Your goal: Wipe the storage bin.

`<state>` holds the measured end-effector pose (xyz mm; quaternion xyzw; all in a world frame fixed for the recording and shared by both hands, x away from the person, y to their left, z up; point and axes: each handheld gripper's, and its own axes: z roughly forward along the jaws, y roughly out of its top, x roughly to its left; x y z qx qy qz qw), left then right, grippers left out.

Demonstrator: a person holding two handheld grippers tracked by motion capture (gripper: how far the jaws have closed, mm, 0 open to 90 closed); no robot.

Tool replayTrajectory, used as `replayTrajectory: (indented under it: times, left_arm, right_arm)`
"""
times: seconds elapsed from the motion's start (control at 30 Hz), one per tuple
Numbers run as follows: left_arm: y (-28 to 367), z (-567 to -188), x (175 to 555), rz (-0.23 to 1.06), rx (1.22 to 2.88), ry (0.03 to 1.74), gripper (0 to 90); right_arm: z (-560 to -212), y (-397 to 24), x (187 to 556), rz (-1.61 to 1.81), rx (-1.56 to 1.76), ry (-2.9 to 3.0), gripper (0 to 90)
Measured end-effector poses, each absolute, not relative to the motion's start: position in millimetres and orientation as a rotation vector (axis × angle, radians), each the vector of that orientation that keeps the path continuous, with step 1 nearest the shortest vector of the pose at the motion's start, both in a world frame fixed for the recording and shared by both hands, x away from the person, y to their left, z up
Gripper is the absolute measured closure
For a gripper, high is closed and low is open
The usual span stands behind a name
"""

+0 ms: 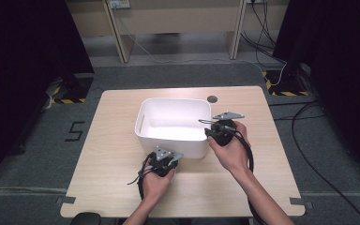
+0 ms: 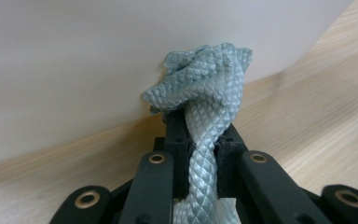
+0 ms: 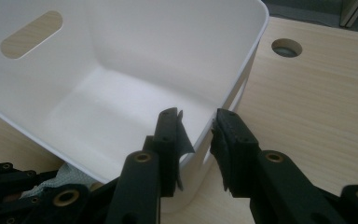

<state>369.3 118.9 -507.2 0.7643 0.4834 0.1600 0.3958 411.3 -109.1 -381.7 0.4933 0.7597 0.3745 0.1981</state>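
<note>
Sitting mid-frame on the table [image 1: 112, 187], the white bin [image 1: 168, 140] holds nothing (its floor is bare). Low centre, the left gripper [image 2: 200, 135] is clamped on a grey-green rope [image 2: 205, 84] against the bin's outer wall. Right gripper [image 3: 198, 135] straddles the bin's rim, jaws apart.

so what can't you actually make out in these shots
- Pale grey-green braided rope: its length and lower end are cut off by the bottom edge of the left gripper view; in the high view the person's left hand covers it.
- White plastic bin: in the high view glare washes out its floor.
- Right gripper: whether its pads press on the bin's near corner wall, which stands between the jaws, is unclear.
- Left gripper: its pads are hidden by the rope.
</note>
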Motion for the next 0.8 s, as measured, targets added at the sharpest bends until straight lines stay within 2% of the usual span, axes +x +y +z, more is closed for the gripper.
replayTrajectory:
  times: [0.8]
  left_arm:
    - [109.6, -499.0, 365.9, 0.410, 1.905, 1.186, 79.6]
  right_arm:
    - [-381.9, -109.4, 411.5, 1.052, 1.379, 2.125, 71.1]
